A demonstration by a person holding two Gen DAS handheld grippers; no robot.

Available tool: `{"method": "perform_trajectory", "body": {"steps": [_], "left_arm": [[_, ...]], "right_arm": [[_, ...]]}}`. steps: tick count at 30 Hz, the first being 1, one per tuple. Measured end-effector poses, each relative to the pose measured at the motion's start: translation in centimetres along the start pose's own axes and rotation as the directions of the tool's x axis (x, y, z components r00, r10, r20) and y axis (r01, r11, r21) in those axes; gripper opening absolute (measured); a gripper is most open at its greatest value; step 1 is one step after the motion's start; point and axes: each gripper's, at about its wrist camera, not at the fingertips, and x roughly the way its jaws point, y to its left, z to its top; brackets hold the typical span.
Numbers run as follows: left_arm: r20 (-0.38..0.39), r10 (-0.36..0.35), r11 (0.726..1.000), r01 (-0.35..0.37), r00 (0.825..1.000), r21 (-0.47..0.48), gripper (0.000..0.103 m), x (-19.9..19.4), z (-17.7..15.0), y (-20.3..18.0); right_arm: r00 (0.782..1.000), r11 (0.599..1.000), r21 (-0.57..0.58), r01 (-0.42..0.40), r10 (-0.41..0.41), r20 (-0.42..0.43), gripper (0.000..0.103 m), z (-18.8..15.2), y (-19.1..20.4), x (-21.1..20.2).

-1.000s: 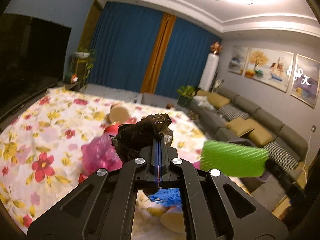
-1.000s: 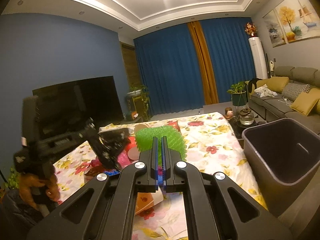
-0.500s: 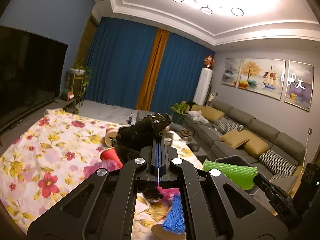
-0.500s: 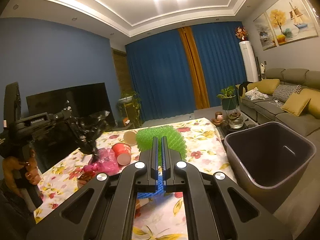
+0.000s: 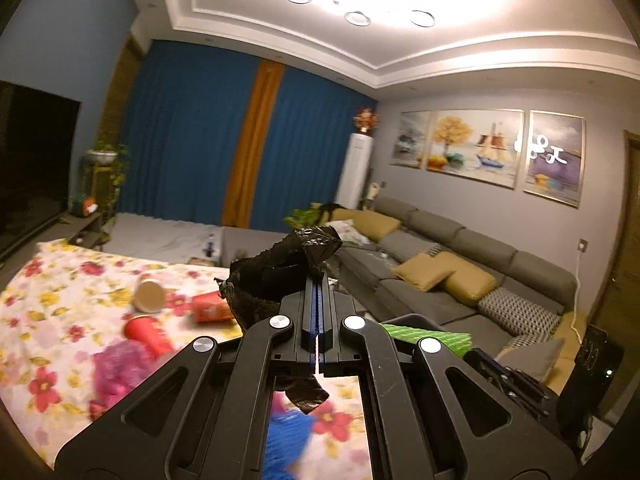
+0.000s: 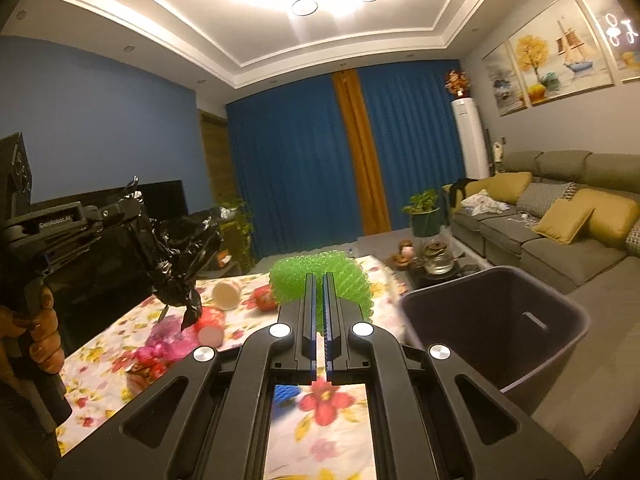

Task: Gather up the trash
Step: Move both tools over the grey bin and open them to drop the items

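Raised above the tabletop (image 6: 360, 280), the left claw (image 5: 316, 280) is clamped on a limp, crumpled black bag (image 5: 280, 276) and the right claw (image 6: 319, 280) on springy green foam netting (image 6: 320, 276), both seemingly featherlight, near the bin (image 6: 496, 320).

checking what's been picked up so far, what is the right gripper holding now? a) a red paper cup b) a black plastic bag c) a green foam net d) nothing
c: in the right wrist view the right gripper has its fingers closed on the green foam net, while the black plastic bag sits in the left gripper.
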Motion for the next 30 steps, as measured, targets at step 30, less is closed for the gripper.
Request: {"method": "perform_trajectory", "body": {"steps": [30], "left_arm": [[-0.181,-0.221,0.971,0.234,0.958,0.056,0.0,19.3,-7.0,-15.1]], "right_arm": [[0.938,0.936,0.085,0.343,-0.345,0.015,0.004,1.1,-14.1,1.4]]}}
